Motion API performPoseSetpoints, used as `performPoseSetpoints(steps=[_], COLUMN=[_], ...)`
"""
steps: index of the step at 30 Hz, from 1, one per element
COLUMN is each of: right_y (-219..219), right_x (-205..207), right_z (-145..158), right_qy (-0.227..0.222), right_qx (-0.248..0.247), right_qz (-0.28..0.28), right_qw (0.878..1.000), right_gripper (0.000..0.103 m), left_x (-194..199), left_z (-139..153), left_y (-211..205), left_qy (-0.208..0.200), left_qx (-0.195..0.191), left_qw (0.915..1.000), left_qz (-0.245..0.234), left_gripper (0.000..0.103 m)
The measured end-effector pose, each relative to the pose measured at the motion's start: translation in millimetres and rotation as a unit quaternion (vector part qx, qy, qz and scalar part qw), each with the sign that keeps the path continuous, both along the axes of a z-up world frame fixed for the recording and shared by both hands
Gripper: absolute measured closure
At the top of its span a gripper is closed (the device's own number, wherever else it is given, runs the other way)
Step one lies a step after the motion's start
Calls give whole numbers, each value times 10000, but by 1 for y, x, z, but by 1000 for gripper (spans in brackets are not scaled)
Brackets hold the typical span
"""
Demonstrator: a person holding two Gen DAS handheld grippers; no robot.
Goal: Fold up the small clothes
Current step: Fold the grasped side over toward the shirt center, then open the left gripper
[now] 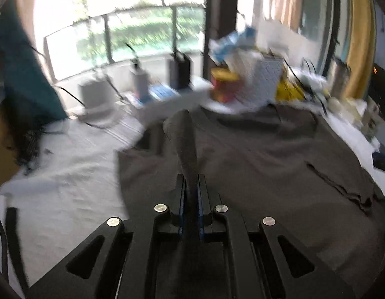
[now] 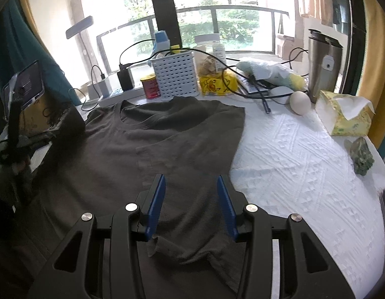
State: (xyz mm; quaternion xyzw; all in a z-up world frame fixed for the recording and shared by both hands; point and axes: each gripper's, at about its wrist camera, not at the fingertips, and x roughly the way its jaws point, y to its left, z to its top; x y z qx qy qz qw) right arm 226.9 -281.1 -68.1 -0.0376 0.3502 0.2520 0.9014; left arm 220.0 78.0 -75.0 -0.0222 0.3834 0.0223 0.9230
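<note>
Clenched on a ridge of dark cloth, the left claw (image 1: 191,182) pinches a fold of the grey-brown T-shirt (image 1: 254,154), which rises from its tips in a narrow strip and drops back onto the shirt body just ahead. Judging by that lifted strip and the blur in the left view, a side fold is in hand: one edge or sleeve is being carried across the shirt. The right claw (image 2: 191,186) hangs released over the shirt's lower part, cloth lying under the gap between its blue pads (image 2: 156,204), nothing gripped. The shirt lies spread on the white tablecloth (image 2: 304,164), its neckline (image 2: 140,122) far ahead of the right claw and bare cloth off to that claw's right.

Next, I judge, the left claw needs to lay its strip down flat, straight along the shirt, while the right one pins or smooths the body so it does not drag.

Beyond the neckline stands a white perforated basket (image 2: 173,74) with bottles and a cable poking out. Just right of it sits a clear jar (image 2: 208,57) of pale snacks; left of it, a red tin (image 2: 150,86). Far right, a tissue box (image 2: 347,114) shows one tissue pulled up.
</note>
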Motion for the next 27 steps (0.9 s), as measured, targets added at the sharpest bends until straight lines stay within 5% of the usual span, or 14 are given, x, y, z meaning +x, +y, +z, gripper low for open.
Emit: performPoseSetpoints(steps=[3, 5, 9, 13, 16, 20, 27], right_y=[-5, -6, -5, 1, 10, 20, 29], right_x=[-2, -1, -4, -4, -6, -8, -12], right_z=[1, 2, 4, 3, 3, 4, 9], right_qy=[-2, -3, -30, -24, -22, -41, -85], right_qx=[23, 20, 5, -14, -30, -59, -116], right_qz=[-68, -91, -75, -1, 95, 215, 265], right_qw=[10000, 10000, 10000, 10000, 9999, 9997, 9995], right_gripper=[60, 60, 60, 60, 60, 60, 60], left_x=[7, 4, -19, -45, -62, -71, -64], left_z=[-16, -19, -5, 13, 15, 0, -27], left_y=[-13, -14, -8, 17, 44, 72, 78], left_qy=[294, 415, 262, 123, 104, 325, 637], left_qx=[-120, -350, -509, -522, -443, -684, -1060], left_qw=[9991, 9976, 9971, 9983, 9988, 9956, 9914], left_qz=[-271, -430, -510, -215, 190, 552, 432], left_gripper=[92, 78, 70, 67, 52, 51, 51])
